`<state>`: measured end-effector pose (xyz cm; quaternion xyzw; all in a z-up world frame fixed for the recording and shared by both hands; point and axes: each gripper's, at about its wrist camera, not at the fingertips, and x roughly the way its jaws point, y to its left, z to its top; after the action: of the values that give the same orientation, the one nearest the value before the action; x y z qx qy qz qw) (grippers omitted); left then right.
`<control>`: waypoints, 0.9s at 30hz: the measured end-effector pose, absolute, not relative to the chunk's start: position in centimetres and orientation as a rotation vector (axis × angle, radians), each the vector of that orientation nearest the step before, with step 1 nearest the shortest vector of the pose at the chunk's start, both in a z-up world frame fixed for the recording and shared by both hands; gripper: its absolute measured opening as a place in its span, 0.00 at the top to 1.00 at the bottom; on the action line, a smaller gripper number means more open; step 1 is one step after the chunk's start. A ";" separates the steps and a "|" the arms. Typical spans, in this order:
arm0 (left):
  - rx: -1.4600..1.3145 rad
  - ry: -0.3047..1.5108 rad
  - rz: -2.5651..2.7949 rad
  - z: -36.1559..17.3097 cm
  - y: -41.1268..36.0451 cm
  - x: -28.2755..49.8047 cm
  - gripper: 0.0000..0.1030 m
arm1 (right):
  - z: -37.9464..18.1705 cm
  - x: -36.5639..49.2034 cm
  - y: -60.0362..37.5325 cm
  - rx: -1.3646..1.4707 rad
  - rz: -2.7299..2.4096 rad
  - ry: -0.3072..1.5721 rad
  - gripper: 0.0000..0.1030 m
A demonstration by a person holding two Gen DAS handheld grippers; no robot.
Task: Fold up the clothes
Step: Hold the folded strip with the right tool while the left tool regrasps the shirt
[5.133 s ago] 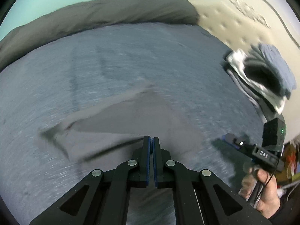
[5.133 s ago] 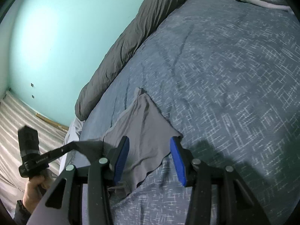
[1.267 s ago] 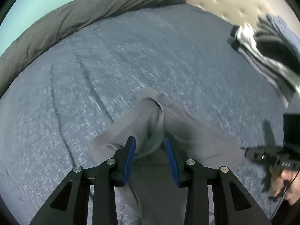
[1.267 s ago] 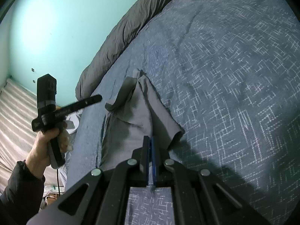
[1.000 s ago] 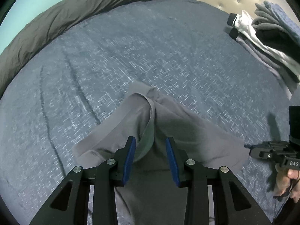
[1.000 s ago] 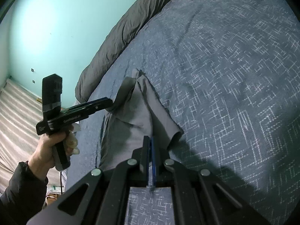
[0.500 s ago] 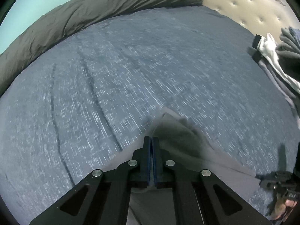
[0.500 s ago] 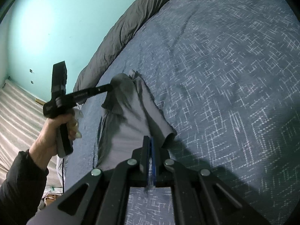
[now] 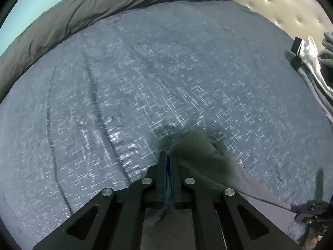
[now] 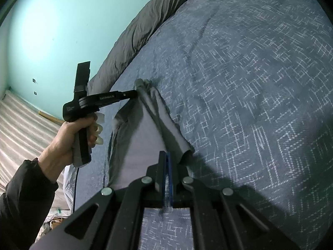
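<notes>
A grey garment (image 10: 143, 133) is stretched between both grippers over the blue patterned bed cover (image 10: 249, 83). My right gripper (image 10: 166, 155) is shut on its near edge, low in the right wrist view. My left gripper (image 10: 135, 93), held by a hand (image 10: 68, 137), pinches the bunched far end and lifts it off the bed. In the left wrist view the left gripper (image 9: 167, 156) is shut, with a crumpled grey garment (image 9: 199, 152) corner bulging out to its right. The right gripper (image 9: 310, 214) shows at the bottom right edge.
A rolled dark grey duvet (image 9: 104, 10) lines the bed's far side against a teal wall (image 10: 62, 20). A pile of clothes (image 9: 312, 62) lies at the right by the tufted headboard (image 9: 281, 4). A striped surface (image 10: 20, 125) lies beyond the bed's left edge.
The left gripper closed on the garment's raised fold and carried it farther out over the bed, pulling the cloth taut. The right gripper stayed shut in place.
</notes>
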<state>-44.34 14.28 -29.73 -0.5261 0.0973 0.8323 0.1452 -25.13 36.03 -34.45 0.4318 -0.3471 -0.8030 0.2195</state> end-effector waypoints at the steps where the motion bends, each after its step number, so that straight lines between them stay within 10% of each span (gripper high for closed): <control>1: -1.512 0.275 2.401 -29.6 14.2 -44.3 0.93 | -34.4 -25.2 36.0 1.194 -2.221 -0.960 0.98; 15: -1.451 0.101 2.456 -27.8 5.2 -39.4 0.71 | -34.5 -25.6 35.6 1.196 -2.215 -0.972 0.98; 27: -1.456 0.081 2.478 -30.3 4.0 -39.2 0.93 | -34.7 -25.8 35.6 1.210 -2.213 -0.965 0.98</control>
<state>-39.17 3.98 -30.31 -0.5020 0.0278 0.8541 0.1328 -25.80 35.65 -34.67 0.4371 -0.3488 -0.7997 0.2187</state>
